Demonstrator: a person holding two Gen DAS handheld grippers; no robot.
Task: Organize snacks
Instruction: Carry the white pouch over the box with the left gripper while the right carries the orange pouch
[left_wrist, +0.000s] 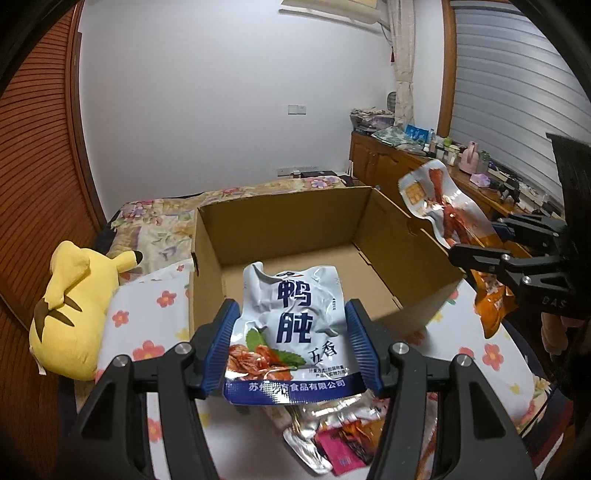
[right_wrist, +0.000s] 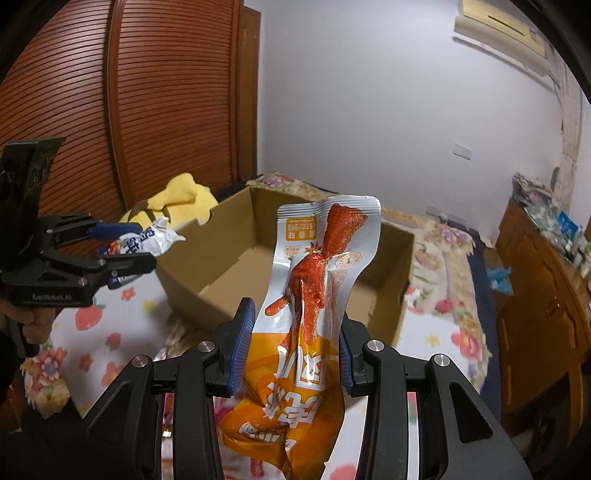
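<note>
My left gripper (left_wrist: 291, 328) is shut on a white-and-blue snack packet (left_wrist: 291, 321), held above the near edge of an open cardboard box (left_wrist: 295, 218). My right gripper (right_wrist: 295, 339) is shut on an orange-and-white snack packet (right_wrist: 314, 291), held upright in front of the same box (right_wrist: 236, 221). In the left wrist view the right gripper (left_wrist: 476, 243) and its orange packet (left_wrist: 439, 199) hang over the box's right wall. In the right wrist view the left gripper (right_wrist: 122, 247) with the white packet (right_wrist: 147, 240) is at the left. The box looks empty inside.
Several loose snack packets (left_wrist: 332, 439) lie on the floral bedsheet (left_wrist: 147, 314) below my left gripper. A yellow plush toy (left_wrist: 74, 302) lies left of the box. A wooden cabinet (left_wrist: 391, 162) with clutter stands at the right. A wooden slatted wardrobe (right_wrist: 166, 92) is behind.
</note>
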